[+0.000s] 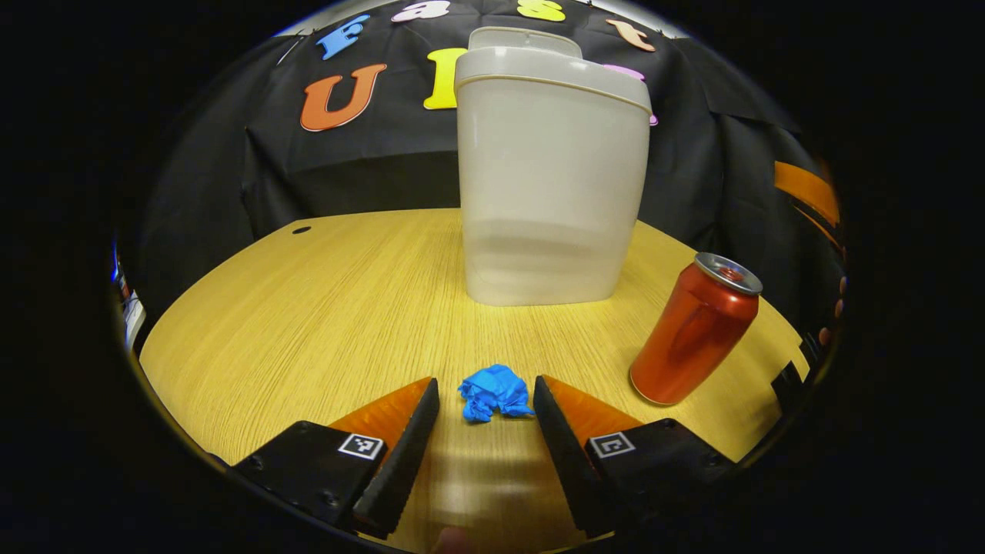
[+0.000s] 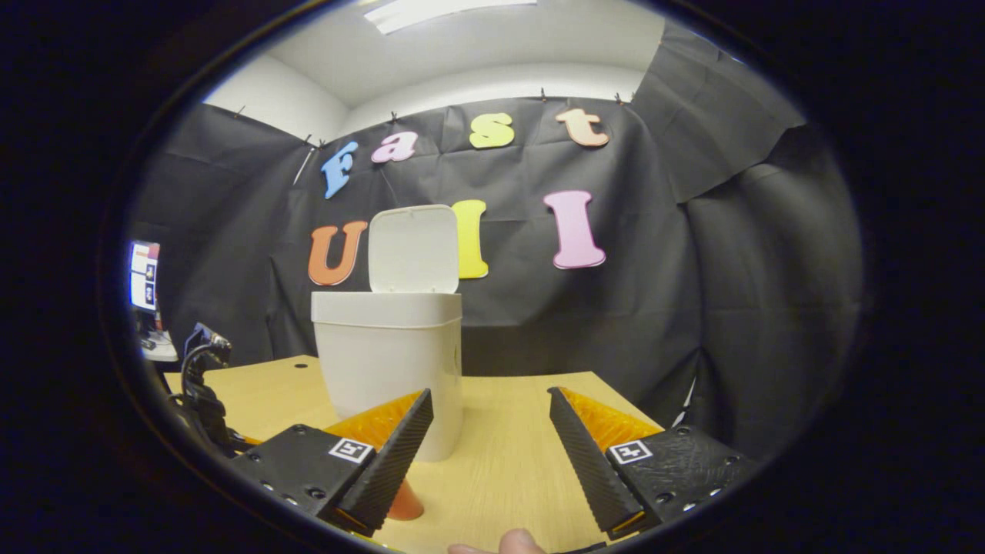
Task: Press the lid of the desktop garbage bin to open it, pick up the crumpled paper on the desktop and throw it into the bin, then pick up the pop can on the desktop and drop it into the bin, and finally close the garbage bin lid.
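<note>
Blue crumpled paper on wooden worktop, between spread fingers of left tool, not yet gripped. Bin lid up, can beside. Right tool wide, holding nothing. Next: close on paper, lift to bin.

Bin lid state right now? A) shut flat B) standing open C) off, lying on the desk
B: in the right gripper view the lid stands upright above the bin, hinged at the rim's back edge.
</note>
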